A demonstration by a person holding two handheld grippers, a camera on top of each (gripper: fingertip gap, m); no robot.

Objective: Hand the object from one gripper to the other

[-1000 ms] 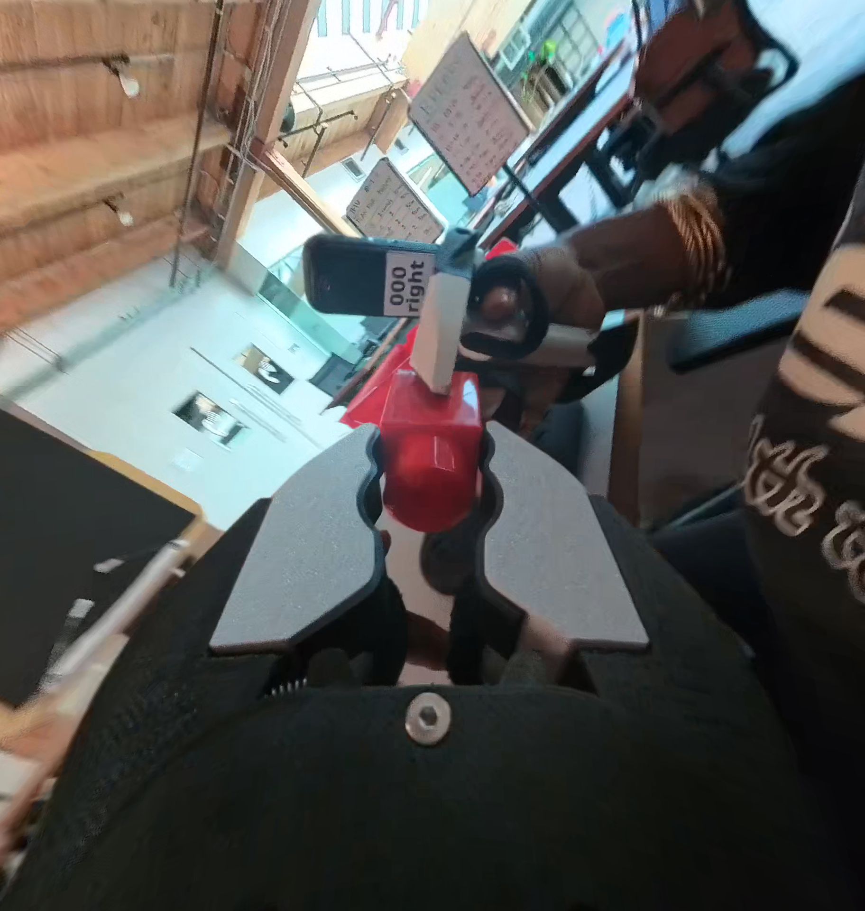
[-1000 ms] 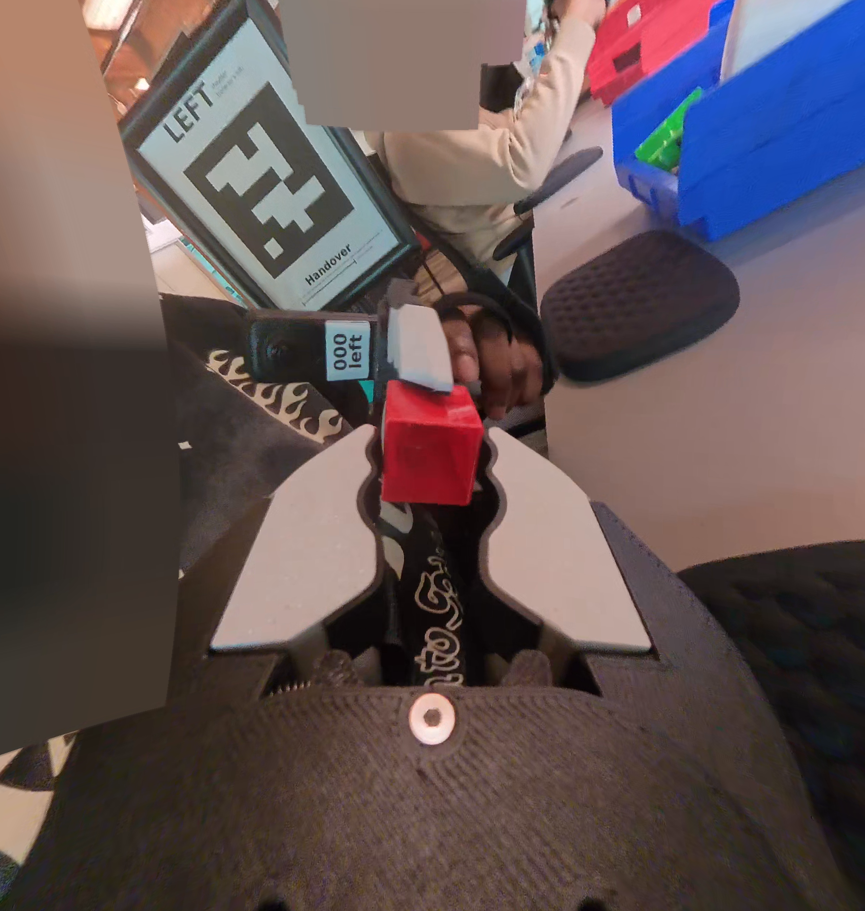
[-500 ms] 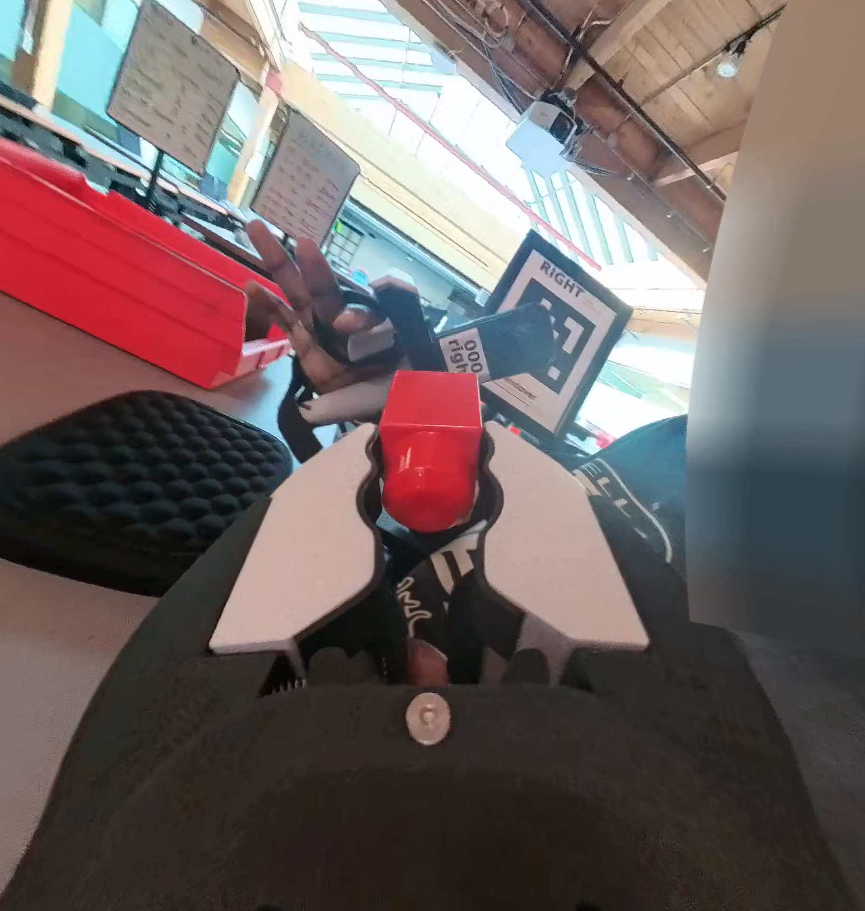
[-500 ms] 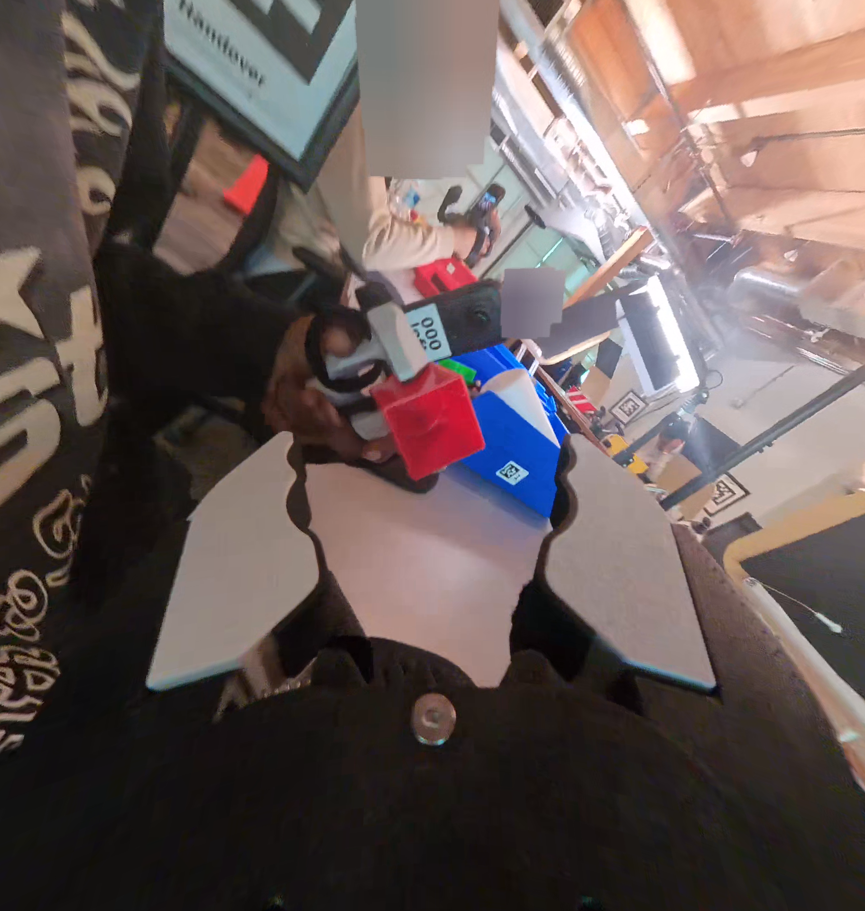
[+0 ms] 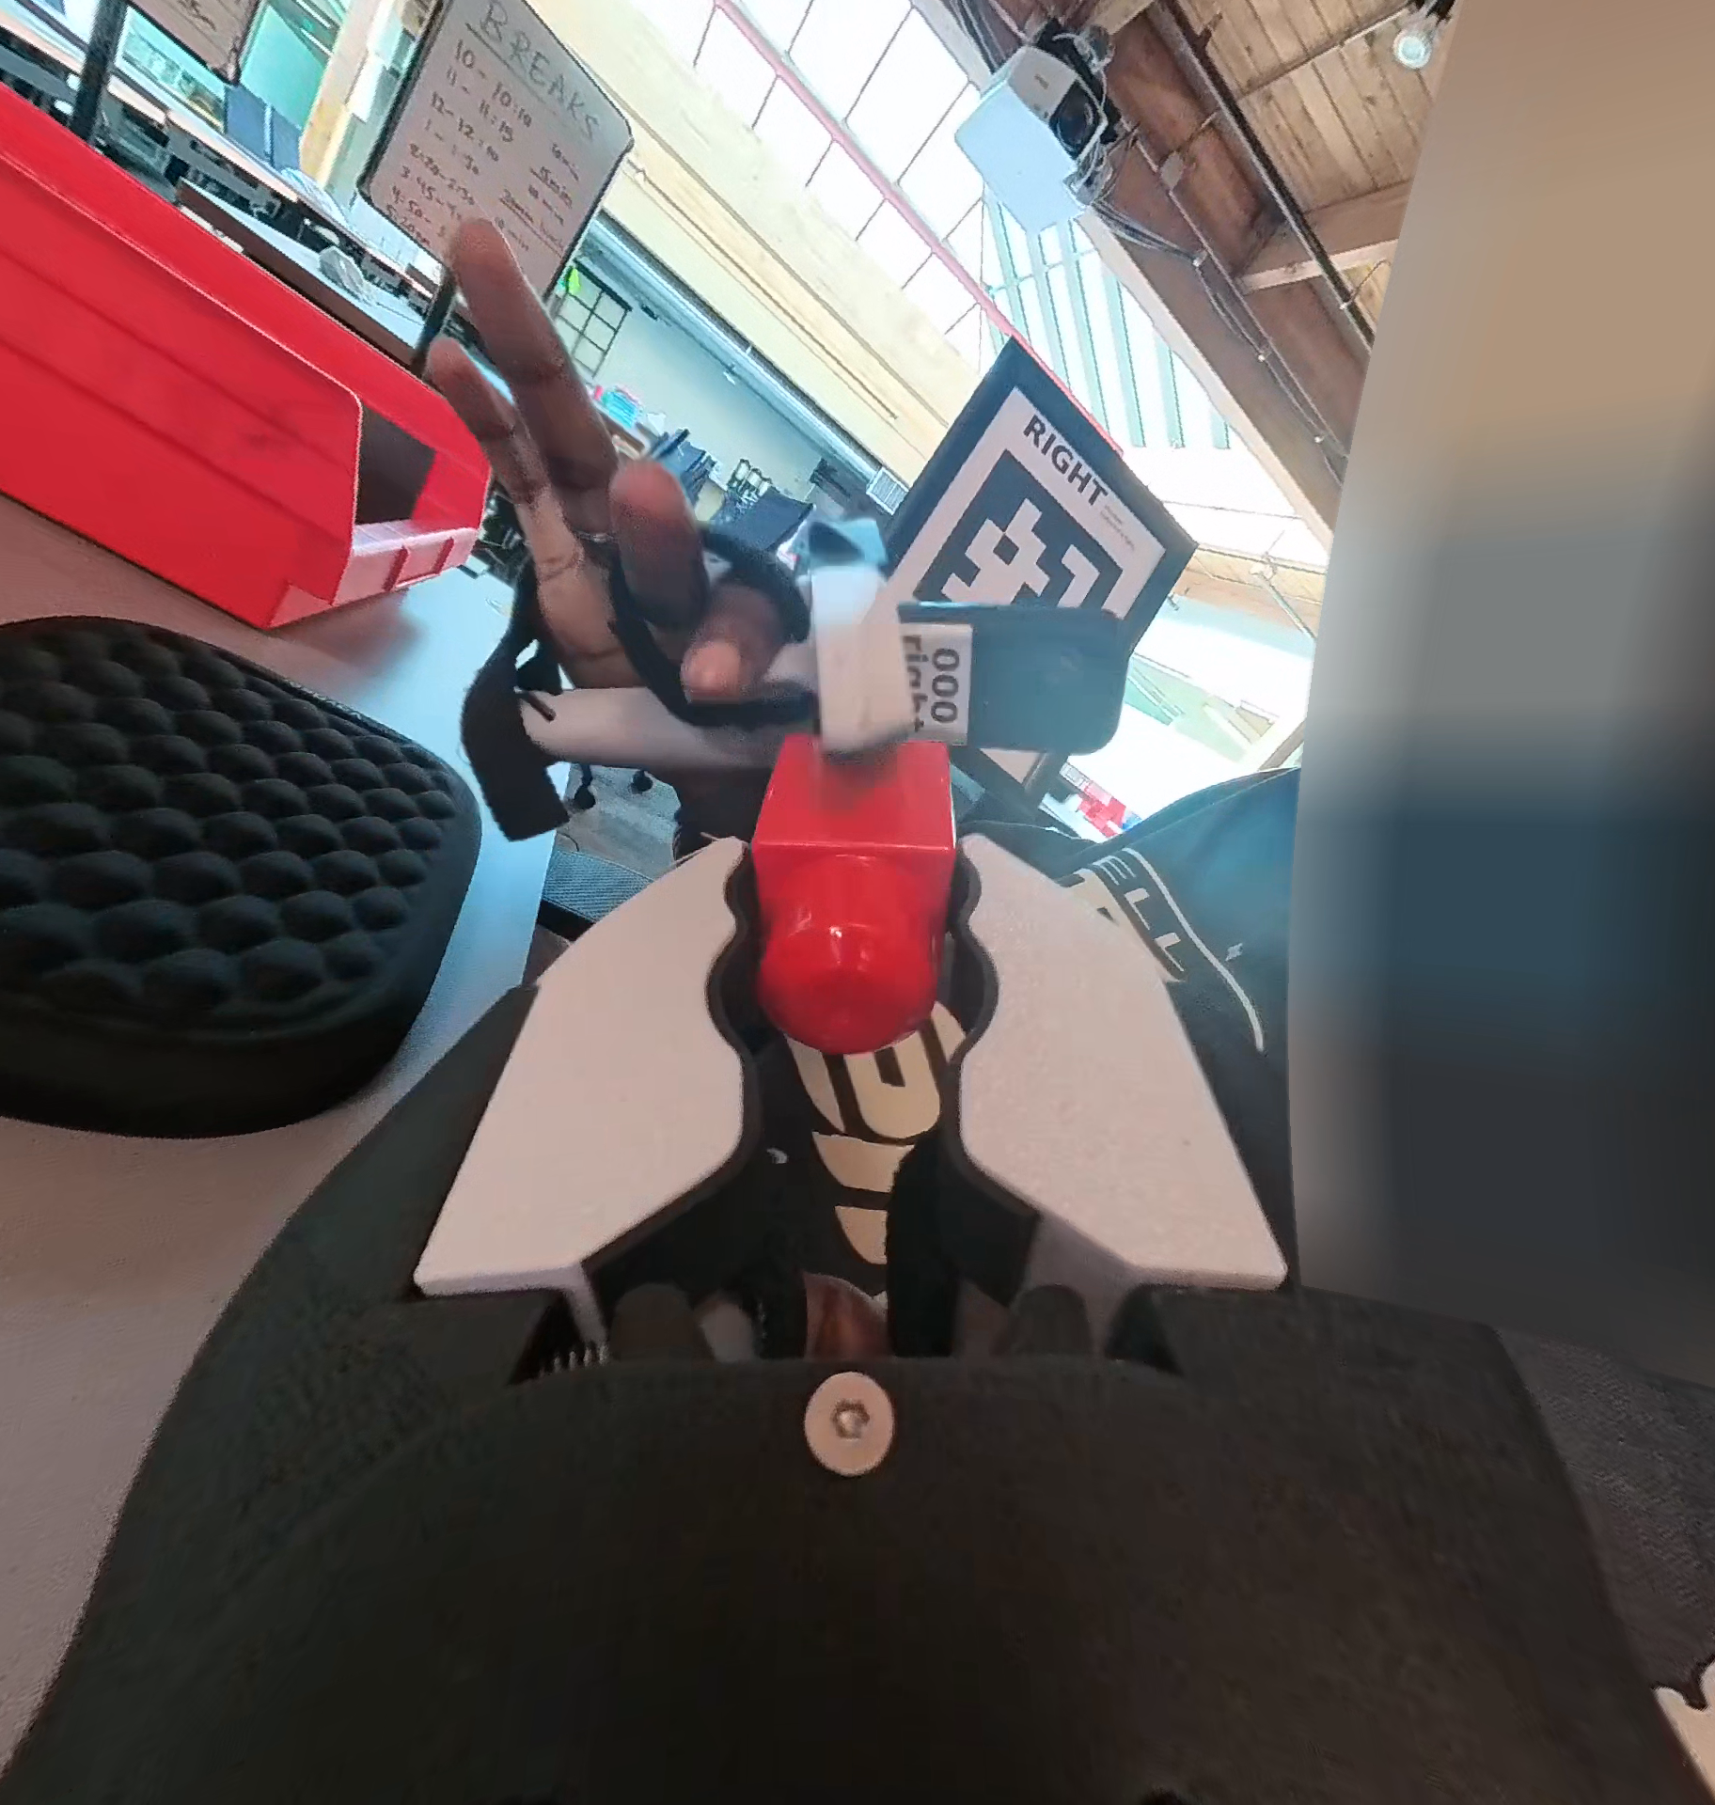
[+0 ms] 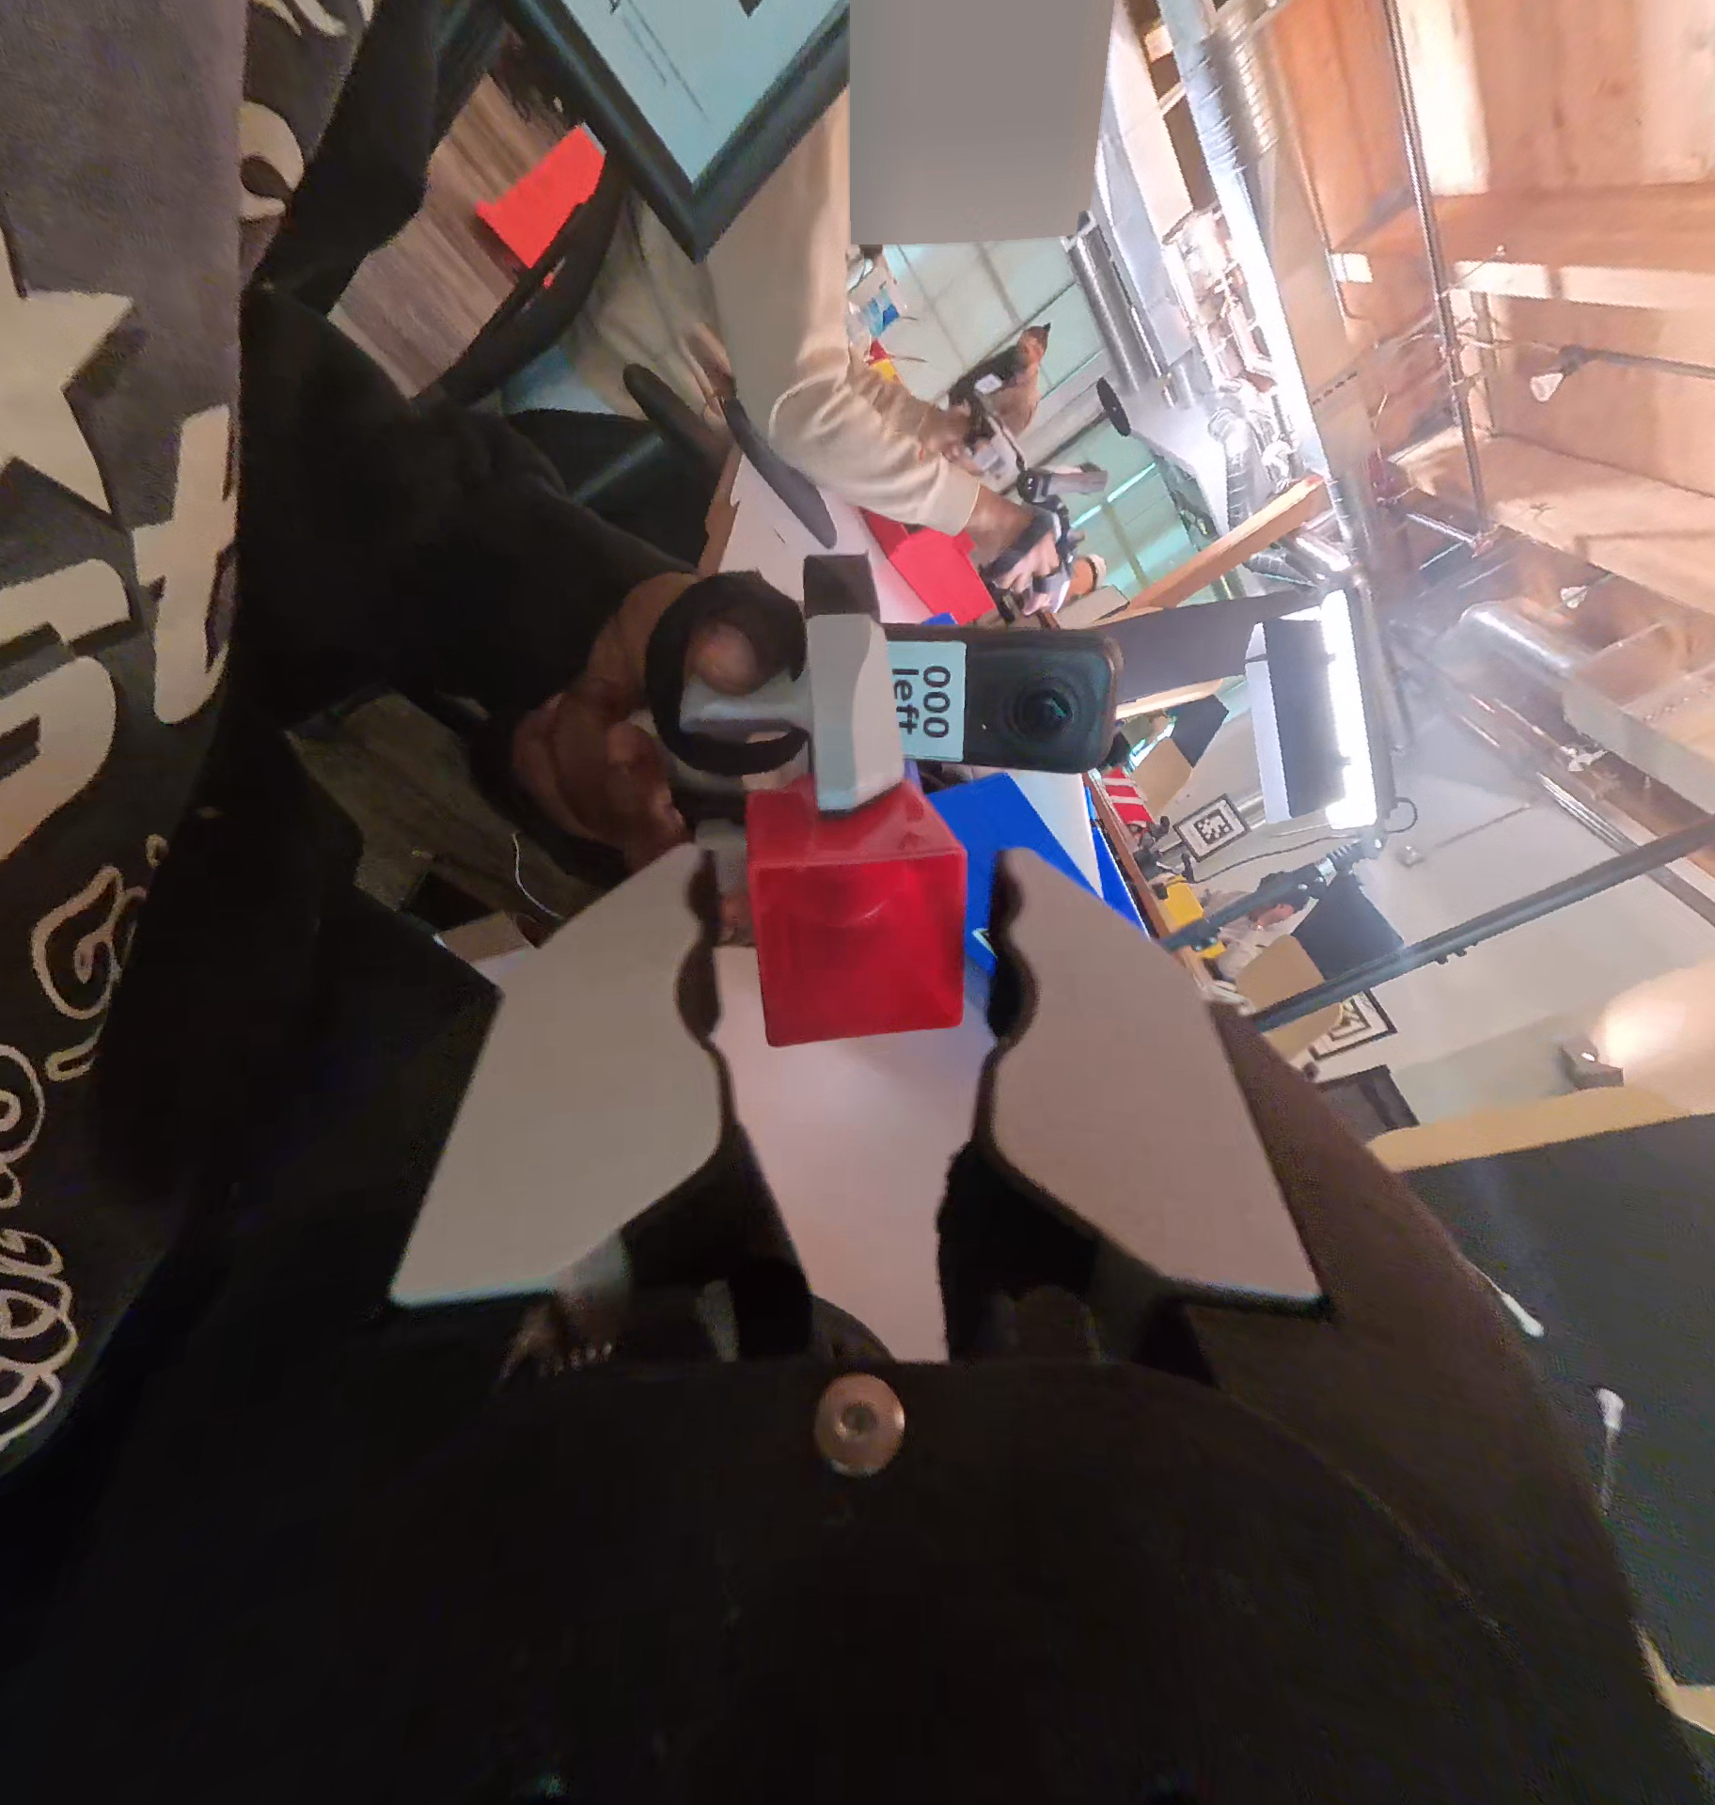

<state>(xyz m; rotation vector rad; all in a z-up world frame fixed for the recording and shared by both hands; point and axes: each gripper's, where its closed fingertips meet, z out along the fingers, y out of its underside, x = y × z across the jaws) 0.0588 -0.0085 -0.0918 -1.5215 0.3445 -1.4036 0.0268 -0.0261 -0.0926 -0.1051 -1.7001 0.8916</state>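
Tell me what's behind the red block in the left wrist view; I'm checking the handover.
Behind the red block, held in the left gripper, sit the right gripper and the hand holding it. The block hides its fingertips, so contact can't be judged here.

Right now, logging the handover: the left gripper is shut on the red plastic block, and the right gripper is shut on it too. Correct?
Not quite. The right gripper is open: in the right wrist view its fingers stand apart from the red plastic block. The left gripper is shut on it.
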